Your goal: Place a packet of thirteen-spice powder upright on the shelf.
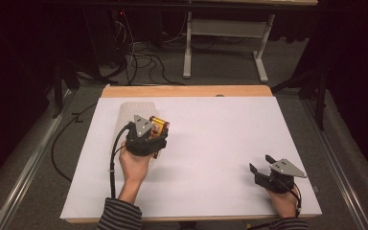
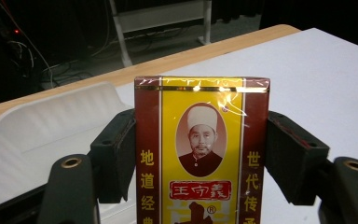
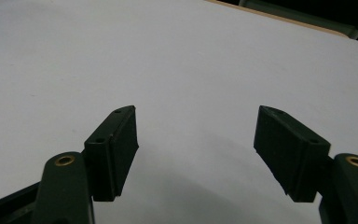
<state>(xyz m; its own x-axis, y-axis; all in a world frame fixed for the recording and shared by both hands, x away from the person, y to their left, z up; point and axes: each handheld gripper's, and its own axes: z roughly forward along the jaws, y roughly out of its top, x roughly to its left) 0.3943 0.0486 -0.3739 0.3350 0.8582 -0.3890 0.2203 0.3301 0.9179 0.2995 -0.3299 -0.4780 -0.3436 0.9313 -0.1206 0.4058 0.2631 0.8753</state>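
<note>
A red and yellow packet [image 2: 200, 149] printed with Chinese characters and a portrait stands upright between the jaws of my left gripper [image 2: 200, 154], which is shut on it. In the high view that left gripper [image 1: 155, 130] holds the packet [image 1: 160, 127] just beside a white tray [image 1: 134, 115] at the table's left. The tray [image 2: 46, 130] lies behind and to the left of the packet in the left gripper view. My right gripper [image 1: 261, 165] rests near the front right of the table, open, with nothing between its jaws [image 3: 196, 144].
A white sheet [image 1: 211, 143] covers the wooden table [image 1: 187, 91]. Beyond the far edge are a white table frame [image 1: 225, 43] and loose cables [image 1: 143, 60] on a grey floor. Metal rails [image 1: 24, 167] run along both sides.
</note>
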